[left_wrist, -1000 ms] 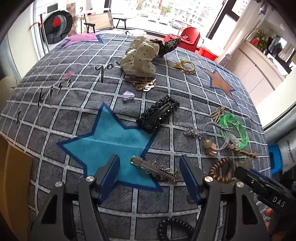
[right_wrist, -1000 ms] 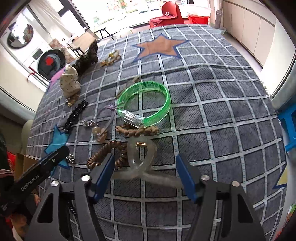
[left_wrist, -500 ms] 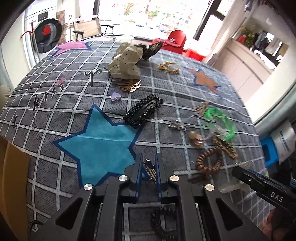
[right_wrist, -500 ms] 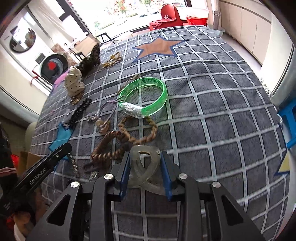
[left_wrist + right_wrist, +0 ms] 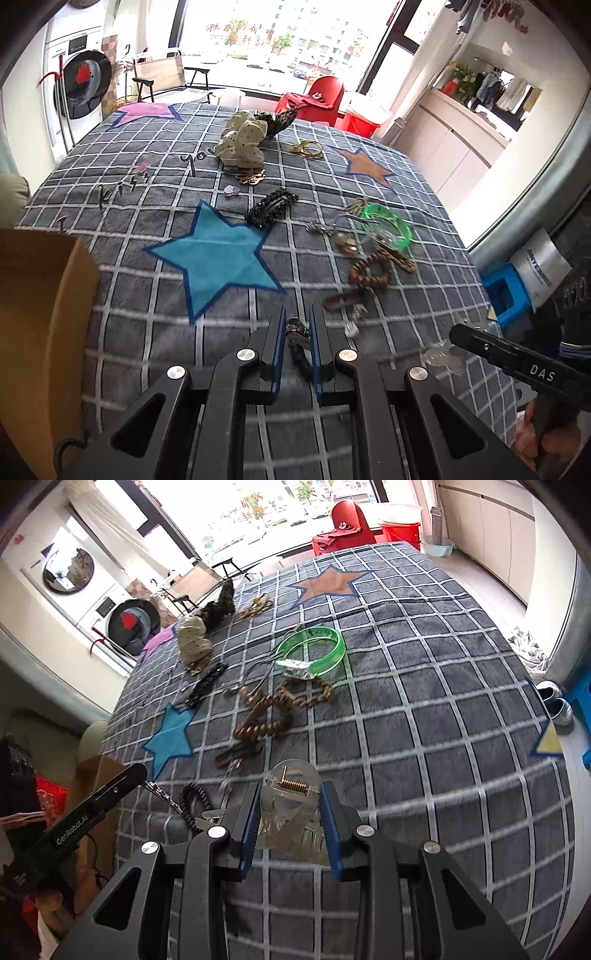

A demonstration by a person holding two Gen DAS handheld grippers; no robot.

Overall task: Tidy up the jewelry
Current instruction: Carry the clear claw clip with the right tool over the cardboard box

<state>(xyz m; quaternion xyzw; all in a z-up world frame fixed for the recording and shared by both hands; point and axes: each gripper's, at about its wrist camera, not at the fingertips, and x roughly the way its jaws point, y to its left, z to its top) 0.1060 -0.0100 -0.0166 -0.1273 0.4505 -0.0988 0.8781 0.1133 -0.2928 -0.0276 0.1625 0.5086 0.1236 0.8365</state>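
Observation:
My left gripper [image 5: 298, 325] is shut on a silver metal hair clip [image 5: 297, 328] and holds it above the grey checked cloth [image 5: 147, 206]. My right gripper [image 5: 290, 801] is shut on a clear plastic claw clip [image 5: 291, 794] with a brass spring, also lifted off the cloth. The right gripper's body shows in the left wrist view [image 5: 517, 365], and the left gripper's body in the right wrist view [image 5: 74, 819]. A green bangle [image 5: 314, 650], brown bead bracelets [image 5: 266, 720], a black beaded clip [image 5: 271, 210] and a cream dotted scrunchie [image 5: 242, 144] lie on the cloth.
A brown cardboard box [image 5: 33, 332] stands at the cloth's left edge, close to my left gripper. A black coiled hair tie [image 5: 192, 801] and a dark hair clip [image 5: 343, 299] lie near the grippers. Gold rings [image 5: 306, 147] lie at the far side. A blue stool [image 5: 506, 291] stands off the right edge.
Both grippers closed from open: the left on the silver hair clip, the right on the clear claw clip. Both then lifted and pulled back from the cloth with their clips.

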